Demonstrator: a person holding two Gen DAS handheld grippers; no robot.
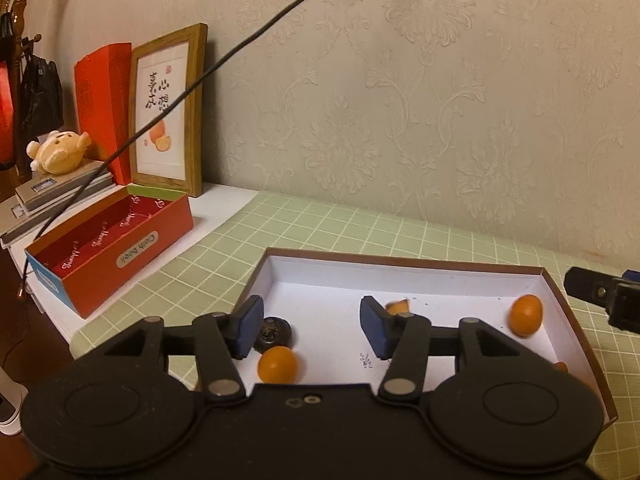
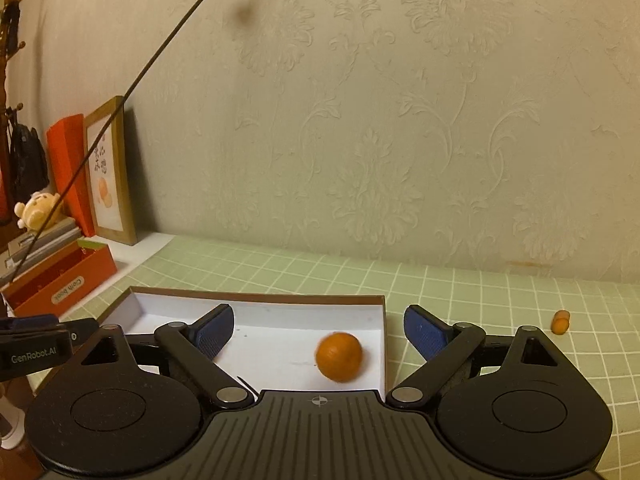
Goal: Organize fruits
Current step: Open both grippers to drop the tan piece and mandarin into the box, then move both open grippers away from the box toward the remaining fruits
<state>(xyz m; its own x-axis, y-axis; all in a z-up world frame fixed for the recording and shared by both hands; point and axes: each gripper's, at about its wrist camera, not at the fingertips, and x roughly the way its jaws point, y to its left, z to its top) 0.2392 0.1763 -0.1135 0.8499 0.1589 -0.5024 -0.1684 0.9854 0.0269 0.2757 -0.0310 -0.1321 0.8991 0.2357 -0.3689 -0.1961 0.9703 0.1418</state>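
Note:
A shallow white box with a brown rim (image 1: 404, 261) lies on the green checked mat. In the left wrist view it holds an orange fruit (image 1: 277, 364) near my left finger, another orange fruit (image 1: 526, 314) at the right wall, a small orange piece (image 1: 398, 305) and a dark round object (image 1: 273, 332). My left gripper (image 1: 312, 326) is open and empty above the box. In the right wrist view my right gripper (image 2: 318, 330) is open and empty over the box (image 2: 256, 298); a blurred orange fruit (image 2: 339, 356) lies below between its fingers. A small orange fruit (image 2: 560, 321) sits on the mat at right.
A red open box (image 1: 112, 246) stands left of the white box, with a framed picture (image 1: 168, 110), a red folder, stacked books and a plush toy (image 1: 60, 151) behind it. A patterned wall runs behind the table. A black cable (image 1: 240, 46) hangs across. The right gripper's tip (image 1: 600, 294) shows at right.

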